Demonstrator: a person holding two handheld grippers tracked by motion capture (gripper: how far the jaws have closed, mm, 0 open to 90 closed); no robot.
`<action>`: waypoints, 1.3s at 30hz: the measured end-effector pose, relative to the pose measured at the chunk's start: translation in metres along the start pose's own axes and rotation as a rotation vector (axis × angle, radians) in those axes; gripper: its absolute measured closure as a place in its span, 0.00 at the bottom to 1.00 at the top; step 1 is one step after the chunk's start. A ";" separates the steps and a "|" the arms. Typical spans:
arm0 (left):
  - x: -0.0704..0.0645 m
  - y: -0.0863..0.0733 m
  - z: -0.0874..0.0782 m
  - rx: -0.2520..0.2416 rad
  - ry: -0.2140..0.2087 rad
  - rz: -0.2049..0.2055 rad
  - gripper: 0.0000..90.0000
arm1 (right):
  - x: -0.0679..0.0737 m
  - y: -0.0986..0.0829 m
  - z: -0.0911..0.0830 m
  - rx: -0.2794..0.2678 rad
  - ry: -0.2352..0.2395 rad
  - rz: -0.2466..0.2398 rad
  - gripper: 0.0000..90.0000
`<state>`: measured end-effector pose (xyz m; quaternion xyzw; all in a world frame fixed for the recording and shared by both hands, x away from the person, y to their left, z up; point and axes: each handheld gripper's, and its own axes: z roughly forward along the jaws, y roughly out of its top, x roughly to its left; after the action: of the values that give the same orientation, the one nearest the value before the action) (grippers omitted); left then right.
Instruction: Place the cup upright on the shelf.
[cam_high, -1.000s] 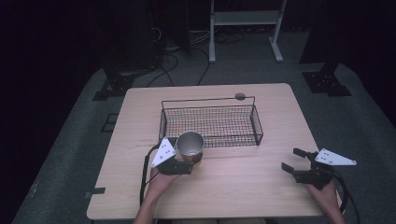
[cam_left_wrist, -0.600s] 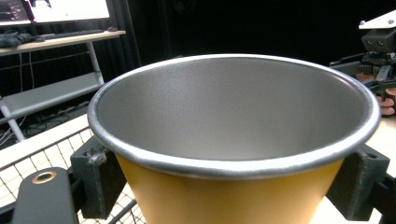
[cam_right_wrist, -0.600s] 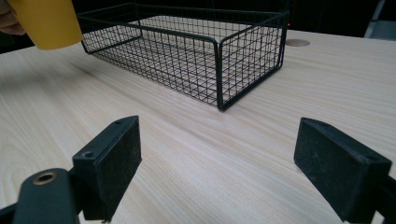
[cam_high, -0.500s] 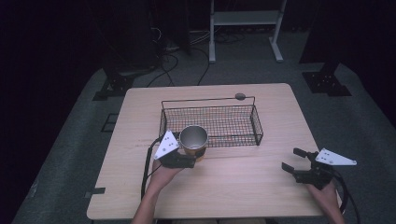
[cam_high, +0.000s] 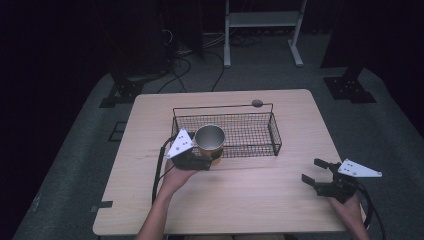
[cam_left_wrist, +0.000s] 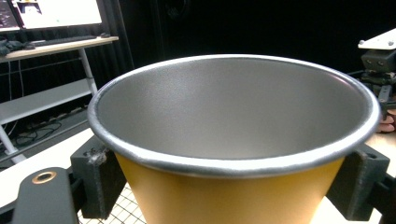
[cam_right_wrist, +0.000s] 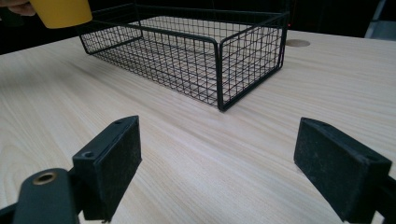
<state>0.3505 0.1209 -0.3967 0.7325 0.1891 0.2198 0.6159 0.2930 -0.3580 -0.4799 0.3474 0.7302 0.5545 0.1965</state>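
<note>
- We hold the left gripper (cam_high: 199, 161) clamped on the yellow cup (cam_high: 209, 141), one black jaw on each side of the cup wall, as the left gripper view shows.
- The cup (cam_left_wrist: 233, 140) stands upright in the grip, with its grey inside open to the top and a thin metal rim all around.
- In the high view the cup is above the near left part of the wire basket (cam_high: 250, 134), over the basket's near edge; we cannot tell if it touches the wire.
- The basket stands in the middle of the wooden table (cam_high: 250, 200), nearer to the far edge, and a long handle runs over its far side.
- Our right gripper (cam_high: 320, 175) is released, its jaws standing wide apart with bare wood between them.
- This gripper is low near the right near corner of the table, well apart from the basket (cam_right_wrist: 196, 60).
- Between the basket's near wall and the table's near edge there is a broad free strip of wood.
- To the left of the basket the table is also free up to its edge.
</note>
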 end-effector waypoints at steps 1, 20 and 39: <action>0.001 0.001 0.000 0.001 0.001 0.000 0.15 | 0.000 0.000 0.000 0.000 0.000 0.000 0.15; 0.017 0.025 0.015 -0.006 -0.021 0.014 0.15 | 0.000 0.000 0.000 -0.001 0.001 0.001 0.15; 0.043 0.034 0.028 -0.005 -0.007 -0.010 0.15 | 0.000 0.000 0.000 -0.005 0.002 0.003 0.15</action>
<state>0.4023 0.1155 -0.3638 0.7308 0.1901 0.2149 0.6193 0.2930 -0.3583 -0.4798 0.3473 0.7287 0.5568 0.1957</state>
